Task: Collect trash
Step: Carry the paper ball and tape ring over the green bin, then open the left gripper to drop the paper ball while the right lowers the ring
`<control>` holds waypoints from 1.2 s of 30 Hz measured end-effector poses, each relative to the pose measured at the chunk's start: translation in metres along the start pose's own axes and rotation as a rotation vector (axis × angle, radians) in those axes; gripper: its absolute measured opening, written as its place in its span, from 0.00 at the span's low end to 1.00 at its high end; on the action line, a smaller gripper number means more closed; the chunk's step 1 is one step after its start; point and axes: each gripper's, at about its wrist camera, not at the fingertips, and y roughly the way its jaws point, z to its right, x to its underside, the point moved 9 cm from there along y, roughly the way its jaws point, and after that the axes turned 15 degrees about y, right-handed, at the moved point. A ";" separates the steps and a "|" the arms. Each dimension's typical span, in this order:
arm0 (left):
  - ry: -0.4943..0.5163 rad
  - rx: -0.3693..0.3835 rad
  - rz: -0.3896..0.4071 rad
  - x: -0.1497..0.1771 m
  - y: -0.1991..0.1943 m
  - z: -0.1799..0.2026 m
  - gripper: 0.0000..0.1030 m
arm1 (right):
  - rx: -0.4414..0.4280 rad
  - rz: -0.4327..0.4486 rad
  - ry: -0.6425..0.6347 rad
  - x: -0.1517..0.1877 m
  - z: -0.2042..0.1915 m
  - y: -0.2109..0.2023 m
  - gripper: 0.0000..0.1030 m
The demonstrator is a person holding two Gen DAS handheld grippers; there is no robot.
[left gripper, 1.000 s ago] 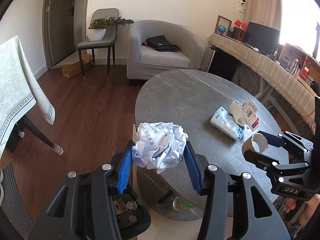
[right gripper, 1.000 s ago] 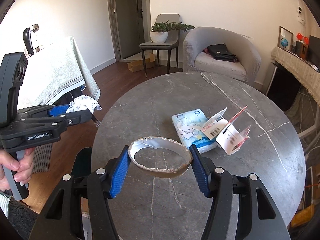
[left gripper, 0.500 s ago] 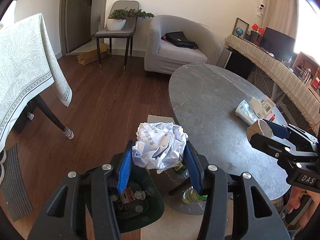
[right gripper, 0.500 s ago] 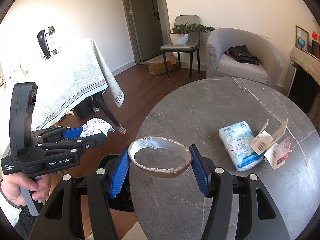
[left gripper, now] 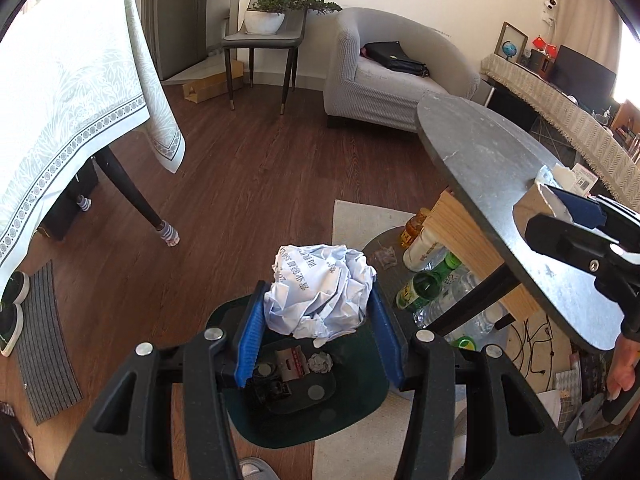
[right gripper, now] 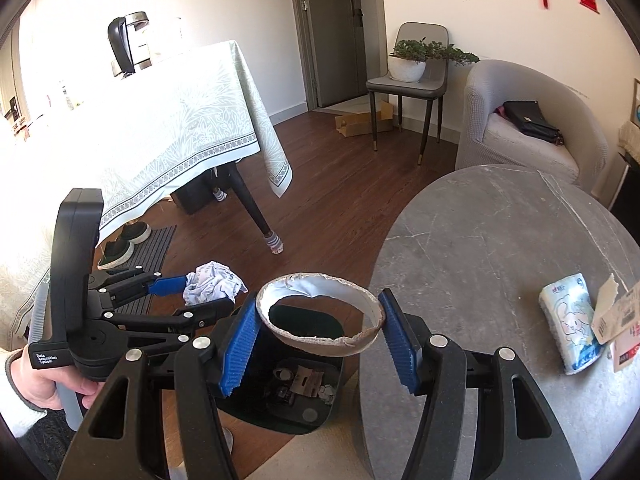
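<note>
Left gripper clamps crumpled paper ball between blue pads: pale blue-white, heavily creased, printed text on top, held above dark green trash bin on floor. Right gripper clamps torn paper cup ring: brown outside, white lining, ragged edge, hollow, held over bin rim beside grey marble table. Bin already holds small scraps and little paper wad. Tissue pack and torn carton lie on table, touching.
</note>
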 end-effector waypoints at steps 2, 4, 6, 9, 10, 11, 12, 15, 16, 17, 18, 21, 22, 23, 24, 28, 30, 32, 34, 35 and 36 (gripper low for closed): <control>-0.009 0.003 -0.023 0.010 0.006 -0.006 0.51 | -0.005 -0.012 -0.014 0.003 -0.008 0.005 0.59; -0.023 0.009 -0.042 0.020 0.012 -0.012 0.51 | -0.009 -0.026 -0.025 0.006 -0.016 0.011 0.59; -0.039 0.019 -0.060 0.027 0.018 -0.016 0.51 | -0.017 -0.045 -0.033 0.008 -0.023 0.017 0.59; -0.041 0.027 -0.088 0.039 0.025 -0.020 0.51 | -0.028 -0.066 -0.041 0.011 -0.031 0.026 0.59; -0.038 0.028 -0.097 0.042 0.028 -0.020 0.51 | -0.032 -0.072 -0.043 0.012 -0.034 0.029 0.59; -0.036 0.030 -0.105 0.046 0.030 -0.019 0.51 | -0.035 -0.079 -0.046 0.013 -0.037 0.032 0.59; -0.038 0.032 -0.114 0.050 0.032 -0.020 0.51 | -0.035 -0.086 -0.051 0.015 -0.040 0.034 0.59; -0.042 0.032 -0.152 0.062 0.039 -0.023 0.52 | -0.036 -0.108 -0.065 0.017 -0.048 0.045 0.59; -0.043 0.034 -0.162 0.065 0.041 -0.024 0.52 | -0.036 -0.114 -0.069 0.019 -0.051 0.047 0.59; -0.040 0.030 -0.169 0.068 0.043 -0.025 0.52 | -0.036 -0.121 -0.074 0.020 -0.053 0.050 0.59; -0.036 0.024 -0.176 0.072 0.046 -0.027 0.52 | -0.036 -0.129 -0.078 0.022 -0.056 0.053 0.59; -0.033 0.019 -0.203 0.079 0.053 -0.029 0.53 | -0.028 -0.154 -0.091 0.027 -0.062 0.063 0.59; -0.037 0.022 -0.209 0.082 0.055 -0.031 0.53 | -0.026 -0.162 -0.095 0.027 -0.062 0.067 0.59; -0.038 0.025 -0.215 0.083 0.056 -0.031 0.54 | -0.022 -0.172 -0.100 0.030 -0.064 0.071 0.59; -0.036 0.025 -0.216 0.085 0.056 -0.032 0.55 | -0.019 -0.180 -0.104 0.031 -0.064 0.073 0.59; -0.029 0.024 -0.196 0.083 0.049 -0.036 0.59 | -0.007 -0.209 -0.114 0.040 -0.065 0.082 0.59; -0.040 0.031 -0.180 0.080 0.044 -0.038 0.61 | 0.001 -0.218 -0.119 0.042 -0.066 0.086 0.59; -0.047 0.024 -0.162 0.077 0.040 -0.042 0.61 | 0.004 -0.224 -0.123 0.045 -0.066 0.089 0.59; -0.058 0.017 -0.135 0.072 0.032 -0.046 0.61 | 0.010 -0.234 -0.127 0.047 -0.066 0.092 0.59; -0.066 0.015 -0.121 0.070 0.028 -0.049 0.60 | 0.013 -0.240 -0.129 0.049 -0.065 0.094 0.59; -0.072 0.012 -0.108 0.067 0.024 -0.051 0.60 | 0.018 -0.247 -0.131 0.052 -0.065 0.097 0.59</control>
